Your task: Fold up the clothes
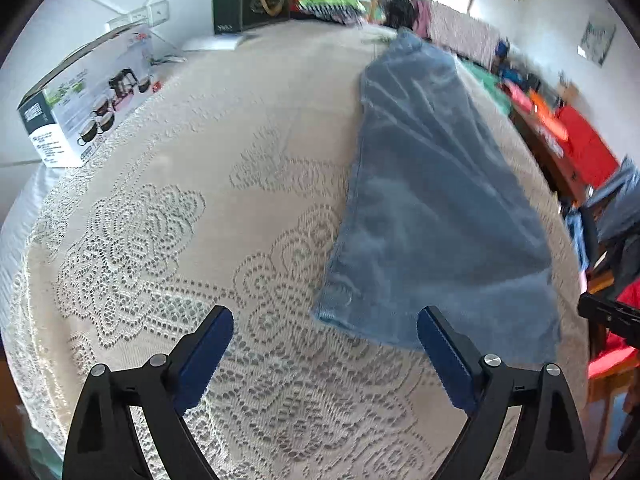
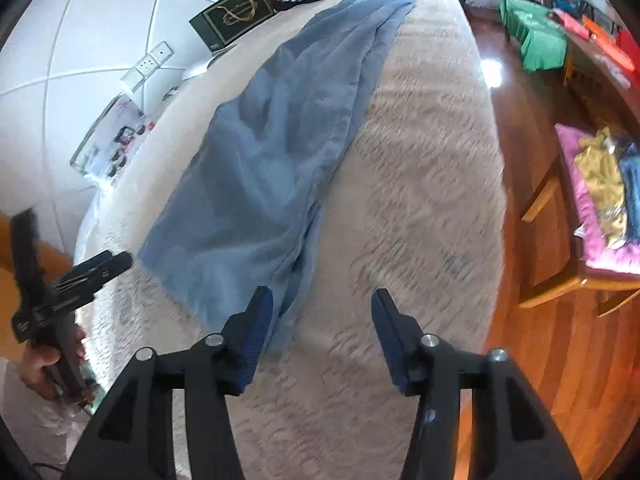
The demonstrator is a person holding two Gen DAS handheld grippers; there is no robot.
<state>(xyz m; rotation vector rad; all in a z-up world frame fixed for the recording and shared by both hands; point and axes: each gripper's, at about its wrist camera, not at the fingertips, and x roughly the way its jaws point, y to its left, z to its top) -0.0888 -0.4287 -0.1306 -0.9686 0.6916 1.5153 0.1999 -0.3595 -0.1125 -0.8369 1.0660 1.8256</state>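
Lace tablecloth (image 2: pixel 420 184) pattern motion-blurred, far shelf clutter (image 1: pixel 560 120) smeared

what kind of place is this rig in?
Most likely a lived-in home room, not a lab. A blue garment lies on a table under a lace cloth, a cookware box sits at its edge, and more clothes are piled on wooden furniture over a wood floor.

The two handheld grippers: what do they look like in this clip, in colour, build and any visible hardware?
Both match. The left gripper and right gripper have matte black angular frames with triangular cut-outs, silver round pivot bolts, and two fingers faced with dark blue ribbed pads. From the right wrist view, the left unit has a black handle held by a bare hand. No cables or markings are legible.
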